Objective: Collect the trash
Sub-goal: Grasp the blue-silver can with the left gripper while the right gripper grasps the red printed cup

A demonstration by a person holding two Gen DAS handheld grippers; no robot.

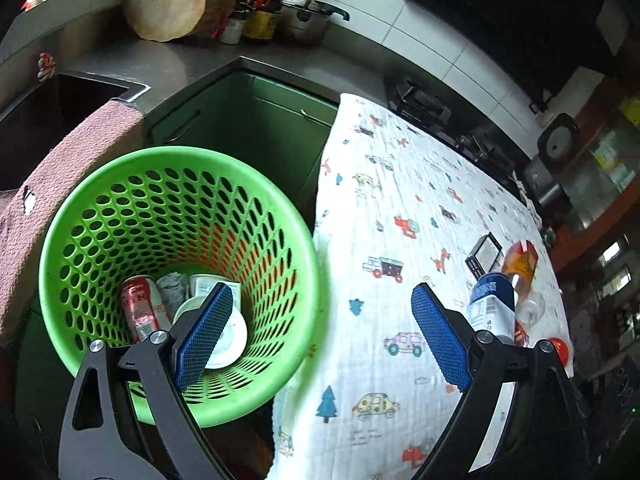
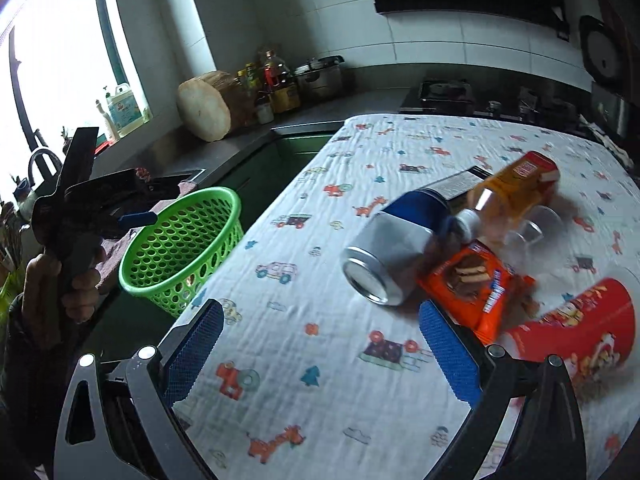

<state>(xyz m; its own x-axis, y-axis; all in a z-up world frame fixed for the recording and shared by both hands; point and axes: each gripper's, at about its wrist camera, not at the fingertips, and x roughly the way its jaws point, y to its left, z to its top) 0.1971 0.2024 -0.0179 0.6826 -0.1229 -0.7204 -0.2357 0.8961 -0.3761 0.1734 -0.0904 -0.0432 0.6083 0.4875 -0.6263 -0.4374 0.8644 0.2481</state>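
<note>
Left gripper (image 1: 322, 320) agape over green basket (image 1: 100, 184) w/ red can (image 1: 138, 308).

The basket (image 1: 120, 216) is bright green with a perforated wall; inside lie a red can (image 1: 140, 308) and a white lid (image 1: 228, 336). The tablecloth (image 2: 320, 312) is white, printed with small cars and trees. On it lie a blue-and-silver can (image 2: 392, 248), an orange wrapper (image 2: 476, 284), an amber bottle (image 2: 516, 188) and a red cup (image 2: 580, 320). Both grippers have blue pads (image 2: 452, 352).
</note>
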